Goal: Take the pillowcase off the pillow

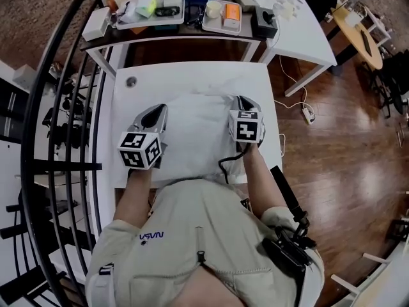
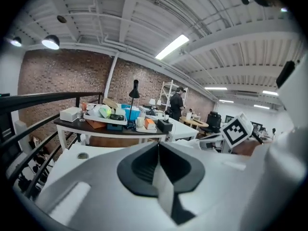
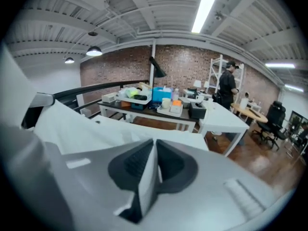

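A pillow in a white pillowcase (image 1: pixel 195 130) lies on the white table (image 1: pixel 126 104) in front of me. My left gripper (image 1: pixel 155 112) is at the pillow's left edge and my right gripper (image 1: pixel 241 101) at its right edge. In the left gripper view the left gripper (image 2: pixel 158 147) is shut, with a strip of white pillowcase fabric (image 2: pixel 163 186) pinched between its dark pads. In the right gripper view the right gripper (image 3: pixel 154 147) is shut the same way on a fold of the pillowcase (image 3: pixel 146 184). More of the cloth (image 3: pixel 79 126) rises to the left of the right gripper.
A dark desk (image 1: pixel 172 36) crowded with trays, boxes and a lamp stands just behind the table. A second white table (image 1: pixel 300 34) is at the back right. A black railing (image 1: pixel 61 107) curves along the left. A power strip (image 1: pixel 308 114) lies on the wooden floor. A person (image 3: pixel 226 88) stands far off.
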Motion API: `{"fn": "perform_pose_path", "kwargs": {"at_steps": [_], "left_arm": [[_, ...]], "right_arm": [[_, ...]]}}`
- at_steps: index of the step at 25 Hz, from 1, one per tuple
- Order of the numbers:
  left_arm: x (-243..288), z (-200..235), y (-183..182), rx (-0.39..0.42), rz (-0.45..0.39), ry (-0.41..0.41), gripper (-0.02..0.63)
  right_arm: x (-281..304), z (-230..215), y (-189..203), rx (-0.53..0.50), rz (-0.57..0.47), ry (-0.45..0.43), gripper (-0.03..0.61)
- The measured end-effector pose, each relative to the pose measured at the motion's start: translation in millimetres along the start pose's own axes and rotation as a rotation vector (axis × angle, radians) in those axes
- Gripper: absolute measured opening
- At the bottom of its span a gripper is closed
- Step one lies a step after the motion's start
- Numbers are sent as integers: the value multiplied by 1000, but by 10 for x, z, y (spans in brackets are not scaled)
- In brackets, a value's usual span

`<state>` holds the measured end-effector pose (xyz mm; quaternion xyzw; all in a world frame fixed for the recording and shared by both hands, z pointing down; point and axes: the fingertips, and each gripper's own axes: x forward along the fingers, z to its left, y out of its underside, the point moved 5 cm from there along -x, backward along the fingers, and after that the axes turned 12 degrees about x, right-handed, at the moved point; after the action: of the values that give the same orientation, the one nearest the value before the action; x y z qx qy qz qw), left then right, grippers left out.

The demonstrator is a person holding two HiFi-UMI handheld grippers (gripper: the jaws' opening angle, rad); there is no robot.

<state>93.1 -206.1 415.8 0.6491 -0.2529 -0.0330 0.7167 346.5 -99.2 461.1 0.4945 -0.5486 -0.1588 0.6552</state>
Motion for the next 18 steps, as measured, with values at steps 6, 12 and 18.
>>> {"fn": "perform_pose_path", "kwargs": {"at_steps": [6, 12, 18], "left_arm": [[-130, 185, 295, -155, -30, -34, 9], [233, 154, 713, -97, 63, 0, 9], [358, -12, 655, 36, 92, 22, 41]], "right_arm": [[39, -378, 108, 99, -2, 105, 17], [276, -416, 423, 75, 71, 89, 19], [217, -249, 398, 46, 42, -18, 111]]}}
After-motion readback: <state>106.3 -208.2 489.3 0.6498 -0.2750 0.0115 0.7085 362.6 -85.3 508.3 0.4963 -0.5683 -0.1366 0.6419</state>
